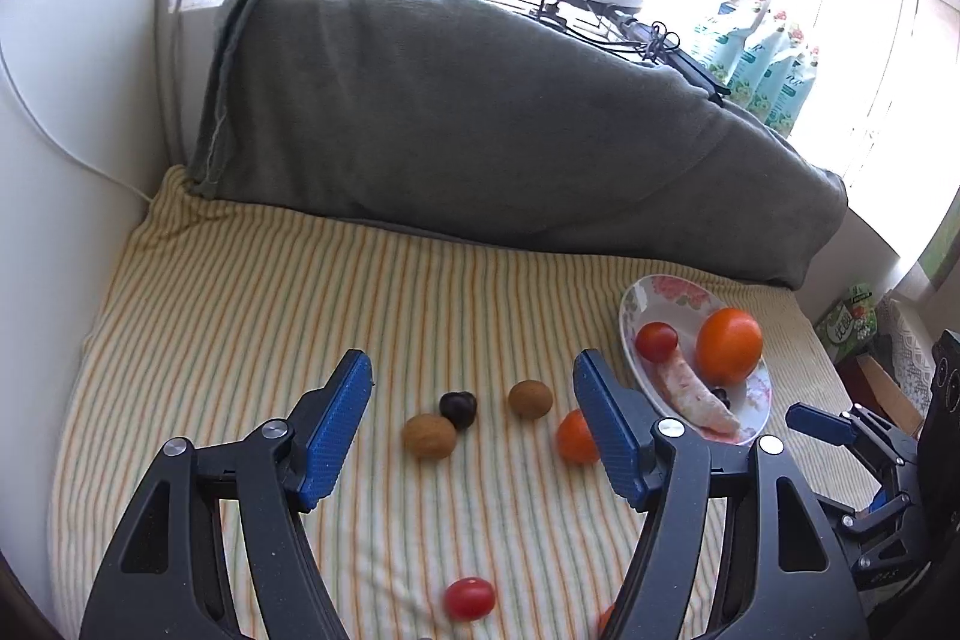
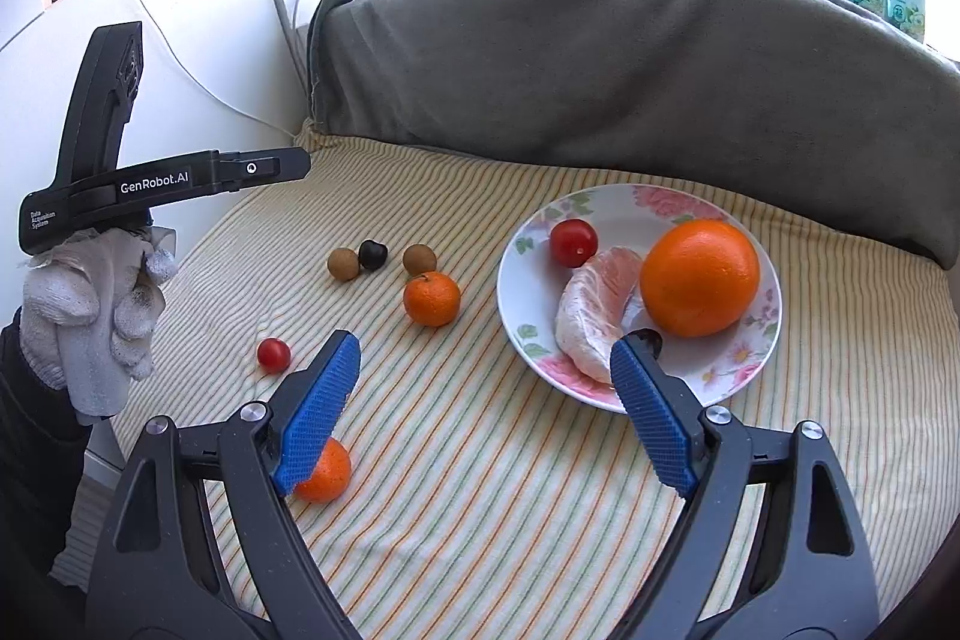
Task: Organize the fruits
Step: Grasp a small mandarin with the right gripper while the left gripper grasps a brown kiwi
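We hold both hand-held grippers spread and empty: the left hand-held gripper (image 1: 471, 409) faces loose fruits, the right hand-held gripper (image 2: 486, 382) waits at 6 o'clock of the plate (image 2: 606, 208).

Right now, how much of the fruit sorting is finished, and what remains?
Done: the plate holds an orange, a cherry tomato and a peeled citrus piece. In hand: nothing; both the left gripper and right gripper are open and empty. Left on the striped cloth: two tangerines, one tomato, two brown fruits, one dark fruit.
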Demonstrator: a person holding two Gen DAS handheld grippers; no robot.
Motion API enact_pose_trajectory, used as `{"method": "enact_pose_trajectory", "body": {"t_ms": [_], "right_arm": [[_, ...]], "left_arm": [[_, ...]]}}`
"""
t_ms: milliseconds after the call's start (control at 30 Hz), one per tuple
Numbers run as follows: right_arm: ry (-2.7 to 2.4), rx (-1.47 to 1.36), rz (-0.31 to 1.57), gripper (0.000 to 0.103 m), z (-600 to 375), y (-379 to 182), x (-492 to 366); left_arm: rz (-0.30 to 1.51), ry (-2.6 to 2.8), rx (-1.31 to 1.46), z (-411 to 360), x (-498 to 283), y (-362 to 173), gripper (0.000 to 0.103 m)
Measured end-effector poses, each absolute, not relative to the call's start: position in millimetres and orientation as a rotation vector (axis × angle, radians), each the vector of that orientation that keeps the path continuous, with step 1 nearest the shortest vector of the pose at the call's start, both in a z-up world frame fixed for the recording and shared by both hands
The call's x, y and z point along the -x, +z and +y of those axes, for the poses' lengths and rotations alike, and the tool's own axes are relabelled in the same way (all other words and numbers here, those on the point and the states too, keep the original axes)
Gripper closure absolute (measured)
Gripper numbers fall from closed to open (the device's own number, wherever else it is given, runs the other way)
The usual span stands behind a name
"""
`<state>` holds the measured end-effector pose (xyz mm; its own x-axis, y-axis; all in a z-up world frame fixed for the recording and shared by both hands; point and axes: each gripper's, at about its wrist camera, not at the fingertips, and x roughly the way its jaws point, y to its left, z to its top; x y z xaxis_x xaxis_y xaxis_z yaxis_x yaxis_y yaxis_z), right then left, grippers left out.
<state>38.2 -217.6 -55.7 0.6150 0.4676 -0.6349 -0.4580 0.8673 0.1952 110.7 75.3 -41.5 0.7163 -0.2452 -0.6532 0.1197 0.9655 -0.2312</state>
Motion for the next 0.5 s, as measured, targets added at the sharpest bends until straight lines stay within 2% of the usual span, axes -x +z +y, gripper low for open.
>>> {"method": "enact_pose_trajectory", "body": {"t_ms": [267, 500], "right_arm": [[0.582, -0.030, 0.770, 0.016, -196, -65, -46], [0.607, -0.054, 0.825, 0.029, -177, -77, -60]], "left_arm": [[0.789, -0.192, 0.192, 88, -107, -64, 0.036], [0.824, -0.217, 0.194, 84, -111, -80, 0.045]]}}
